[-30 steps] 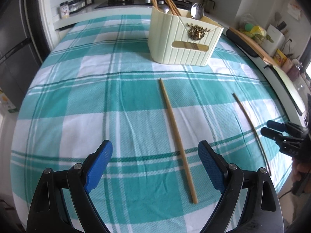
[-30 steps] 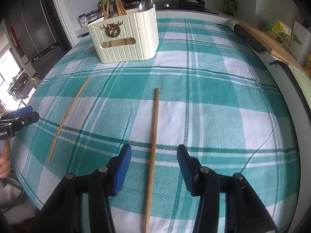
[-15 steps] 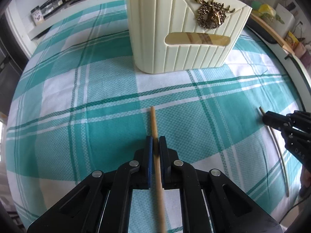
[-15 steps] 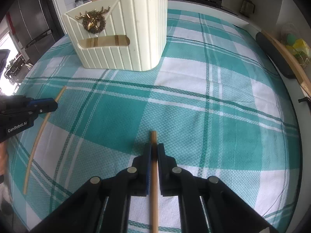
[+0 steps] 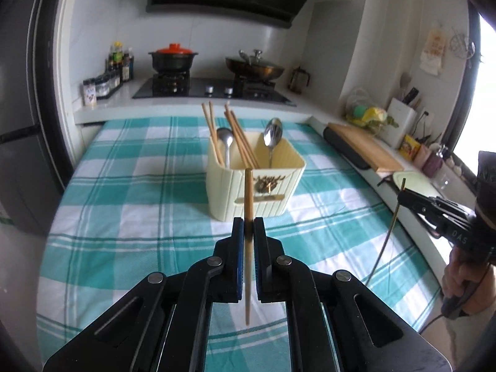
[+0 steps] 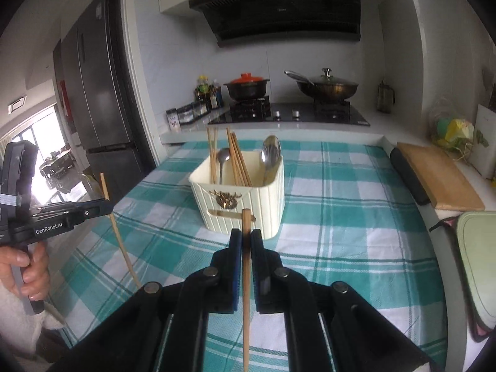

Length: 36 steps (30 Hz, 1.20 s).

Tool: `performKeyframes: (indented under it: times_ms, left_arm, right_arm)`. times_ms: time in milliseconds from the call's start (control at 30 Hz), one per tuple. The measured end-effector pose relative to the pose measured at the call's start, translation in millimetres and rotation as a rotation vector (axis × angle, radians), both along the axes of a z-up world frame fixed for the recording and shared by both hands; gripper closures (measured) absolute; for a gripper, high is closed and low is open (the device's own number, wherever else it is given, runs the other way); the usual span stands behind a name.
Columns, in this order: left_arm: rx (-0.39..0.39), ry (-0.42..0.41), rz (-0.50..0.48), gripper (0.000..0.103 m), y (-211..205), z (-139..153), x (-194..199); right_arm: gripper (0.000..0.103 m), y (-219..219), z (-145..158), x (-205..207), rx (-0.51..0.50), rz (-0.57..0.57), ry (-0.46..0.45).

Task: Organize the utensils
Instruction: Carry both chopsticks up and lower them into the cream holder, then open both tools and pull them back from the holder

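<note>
Chopsticks being carried: left gripper (image 5: pixel 248 232) clamping one chopstick (image 5: pixel 248 192), right gripper (image 6: pixel 246 238) clamping another (image 6: pixel 245 279), above the tablecloth (image 5: pixel 139 186). Next, judging: tipping both into the utensil holder (image 5: pixel 229 198).

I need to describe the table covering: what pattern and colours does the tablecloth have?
The tablecloth is a teal-and-white plaid check, clearest in the right wrist view.
</note>
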<state>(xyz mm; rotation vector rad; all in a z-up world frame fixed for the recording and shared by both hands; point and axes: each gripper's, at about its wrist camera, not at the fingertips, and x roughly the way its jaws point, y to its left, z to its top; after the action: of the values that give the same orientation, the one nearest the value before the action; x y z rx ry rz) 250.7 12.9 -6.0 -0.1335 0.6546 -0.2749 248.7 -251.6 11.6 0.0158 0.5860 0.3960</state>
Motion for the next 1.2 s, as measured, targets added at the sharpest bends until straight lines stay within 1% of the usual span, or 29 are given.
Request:
performKeyframes:
  times_ms: [133,233,300,367,467,533,600,633,700,800,833,900,967,1033,1100,1133,1167,1200]
  left_arm:
    - [-0.031,-0.069,-0.001,0.099,2.1,27.1,-9.3]
    - [-0.043,-0.109,0.002,0.099,1.8,48.0,-4.3]
    - [-0.057,-0.13,0.001,0.099,4.0,66.9,3.4]
    - [-0.063,-0.169,0.013,0.099,6.2,88.9,15.0]
    - [-0.05,-0.235,0.037,0.099,6.7,120.4,37.5]
    - [-0.046,-0.249,0.053,0.099,6.7,134.1,59.5]
    - [-0.041,-0.245,0.071,0.099,5.3,139.0,85.4]
    - [-0.037,-0.236,0.082,0.099,4.5,137.6,99.3]
    - [-0.032,-0.192,0.091,0.099,1.9,127.4,127.7]
    - [-0.036,-0.102,0.092,0.099,-3.1,100.4,165.1]
    - [-0.034,-0.073,0.092,0.099,-5.2,89.9,175.4]
    - [-0.026,-0.017,0.095,0.099,-9.4,67.1,193.7]
    - [-0.02,0.037,0.096,0.099,-13.2,44.8,210.1]
    - [-0.002,0.078,0.1,0.099,-17.9,25.9,223.0]
    - [0.023,0.111,0.116,0.098,-20.4,9.8,233.1]
    - [0.032,0.123,0.132,0.095,-20.3,4.5,234.7]
    - [0.03,0.133,0.142,0.082,-18.1,0.7,235.5]
    - [0.023,0.136,0.153,0.072,-14.2,-0.9,234.1]
  right_arm:
    - [0.097,5.7,25.4,0.3,0.014,-0.01,-0.085]
    - [0.097,9.1,45.0,12.0,0.027,-0.027,-0.139]
    - [0.097,12.9,64.2,25.6,0.026,-0.035,-0.186]
    - [0.097,17.5,86.9,40.6,0.021,-0.037,-0.246]
    - [0.097,30.9,119.4,66.0,0.01,-0.025,-0.328]
    - [0.097,42.5,134.6,84.7,0.003,-0.011,-0.373]
    - [0.097,54.0,140.0,107.8,-0.012,0.002,-0.394]
    - [0.097,59.5,138.3,120.6,-0.019,0.012,-0.392]
    - [0.097,69.9,127.2,144.6,-0.037,0.027,-0.37]
    - [0.097,83.1,96.4,177.1,-0.066,0.062,-0.304]
    - [0.097,86.2,83.3,189.0,-0.068,0.078,-0.261]
    - [0.097,91.2,53.9,214.8,-0.068,0.099,-0.14]
    - [0.097,94.0,25.0,233.8,-0.065,0.113,-0.048]
    - [0.097,97.5,-1.0,245.7,-0.072,0.117,0.023]
    - [0.096,100.7,-19.5,252.9,-0.071,0.108,0.067]
    - [0.095,101.5,-25.5,255.3,-0.073,0.095,0.079]
    - [0.084,100.2,-28.9,256.3,-0.07,0.083,0.09]
    - [0.073,97.8,-29.7,256.2,-0.057,0.071,0.093]
